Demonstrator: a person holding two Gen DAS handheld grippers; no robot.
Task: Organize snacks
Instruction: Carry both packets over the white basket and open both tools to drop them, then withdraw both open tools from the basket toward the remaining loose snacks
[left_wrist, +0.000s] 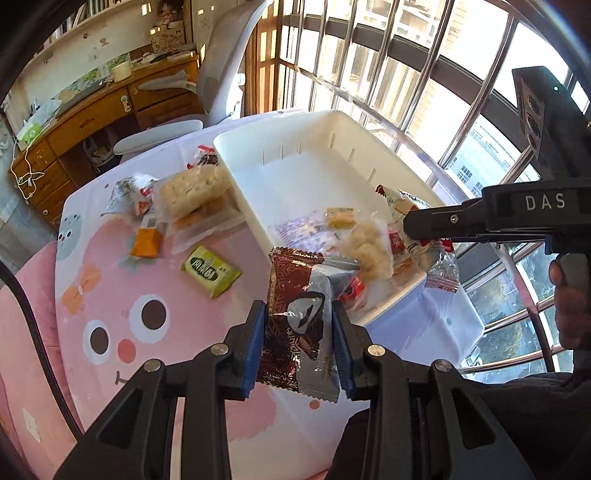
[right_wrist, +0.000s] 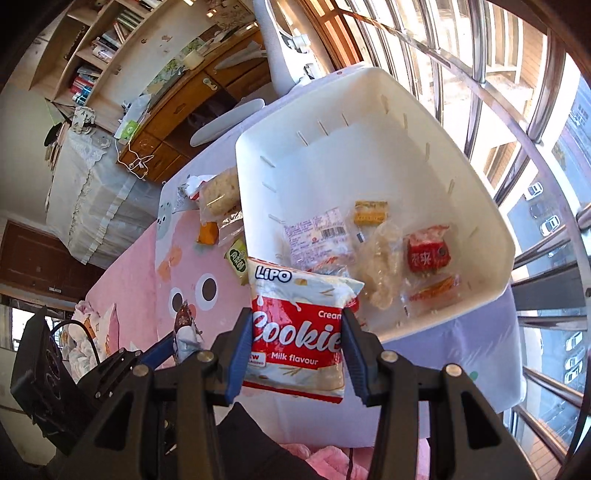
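- Step in hand, as I judge it: carrying two snacks to the white bin (left_wrist: 369, 125), which stands on the bench (left_wrist: 110, 280) and takes up the upper right of both views.
- The left gripper (left_wrist: 299, 350) is clamped on a brown and silver snack packet (left_wrist: 291, 314); its blue pads press both sides, low centre of the left wrist view, with the packet's top overlapping the bin's near corner in the picture.
- The right gripper (right_wrist: 297, 347) is clamped on a red and white cookie pack (right_wrist: 299, 325), low centre of the right wrist view, just in front of the bin's near left rim.
- The bin already holds several snacks in its near end: a small yellow packet (right_wrist: 370, 212), a red packet (right_wrist: 428, 253), a clear bag of pale pieces (right_wrist: 382, 269) and a flat clear bag with a printed label (right_wrist: 317, 236).
- Still out on the bench, left of the bin: a green packet (left_wrist: 210, 271), an orange packet (left_wrist: 146, 242) and a clear bag holding a large pale cake (left_wrist: 194, 192), which lies against the bin's left wall.
- Next move, in my view: bring each pack over the rim and let go above the bare far half of the bin floor.
- Edges: the bin sits near the bench's window-side edge. The two grippers are close together, so one should clear the rim before the other.
- Open room: the pink middle of the bench is free for coming back to the loose packets.
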